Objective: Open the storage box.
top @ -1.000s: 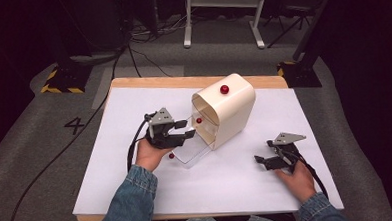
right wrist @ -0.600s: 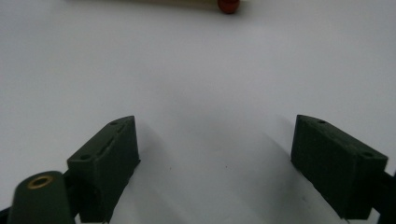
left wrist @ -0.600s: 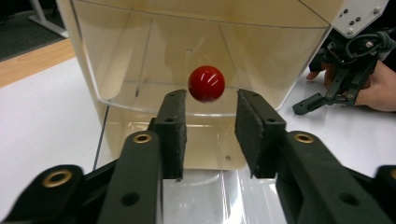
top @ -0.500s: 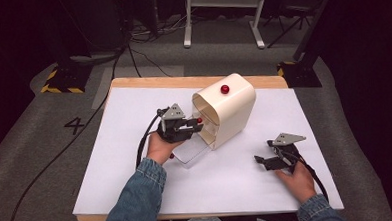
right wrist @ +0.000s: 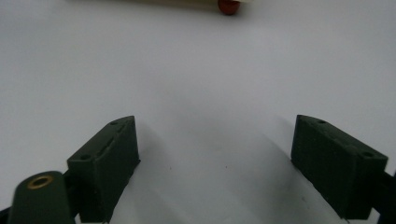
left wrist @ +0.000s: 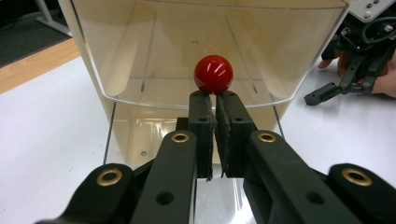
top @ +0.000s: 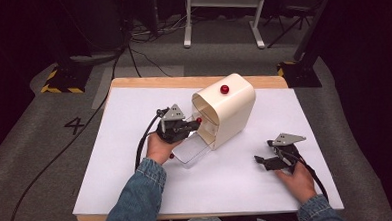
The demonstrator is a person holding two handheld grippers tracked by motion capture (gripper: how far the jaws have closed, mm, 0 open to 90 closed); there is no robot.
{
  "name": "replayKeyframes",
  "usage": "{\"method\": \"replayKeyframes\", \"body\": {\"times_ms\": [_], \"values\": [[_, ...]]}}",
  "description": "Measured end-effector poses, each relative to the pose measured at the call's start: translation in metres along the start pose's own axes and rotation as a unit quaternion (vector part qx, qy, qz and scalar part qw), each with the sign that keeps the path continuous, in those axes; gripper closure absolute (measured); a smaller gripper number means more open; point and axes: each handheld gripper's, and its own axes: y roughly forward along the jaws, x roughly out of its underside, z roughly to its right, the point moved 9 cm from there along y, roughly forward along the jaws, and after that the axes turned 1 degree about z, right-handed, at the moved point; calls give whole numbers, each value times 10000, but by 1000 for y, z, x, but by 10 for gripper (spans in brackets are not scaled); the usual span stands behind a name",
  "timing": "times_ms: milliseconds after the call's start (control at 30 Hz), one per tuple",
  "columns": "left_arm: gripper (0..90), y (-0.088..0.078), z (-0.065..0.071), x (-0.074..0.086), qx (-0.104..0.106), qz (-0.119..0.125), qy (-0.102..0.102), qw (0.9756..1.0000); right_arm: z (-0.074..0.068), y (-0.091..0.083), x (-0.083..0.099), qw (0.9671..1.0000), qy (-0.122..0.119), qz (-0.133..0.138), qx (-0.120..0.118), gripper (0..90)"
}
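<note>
My left claw has just been closing and is now pinched shut at the stem under the red knob of the clear flap door on the cream bread box mid-table. I judge the grasp made; the door, hanging partly open, is yet to be swung. My right claw rests idle on the table, spread wide and empty, well apart from the box.
</note>
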Motion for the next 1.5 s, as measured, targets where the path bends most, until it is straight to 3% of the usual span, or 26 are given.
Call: {"method": "replayKeyframes", "body": {"times_ms": [200,500,633,800,867,1067,1167,1500], "values": [[753,-2,0,-3,26,133,-18,9999,0,0,0,10000,7,-2,-1,152],[725,-3,0,-6,104,318,-18,9994,0,0,0,10000,1,3,-2,152],[703,-3,1,-7,213,416,-93,9989,0,0,0,10000,4,-1,-2,152],[708,-3,0,-7,194,456,-117,9987,0,0,0,10000,4,-1,-2,152],[705,-4,0,-10,238,586,-186,9978,0,0,0,10000,-1,0,0,152],[731,-5,0,-11,53,547,-13,9985,0,0,0,10000,0,3,-1,152],[732,-6,1,-11,42,534,-25,9986,0,0,0,10000,-4,3,0,152],[733,-27,2,-4,-14,507,54,9987,0,0,0,10000,-24,15,15,153]]}}
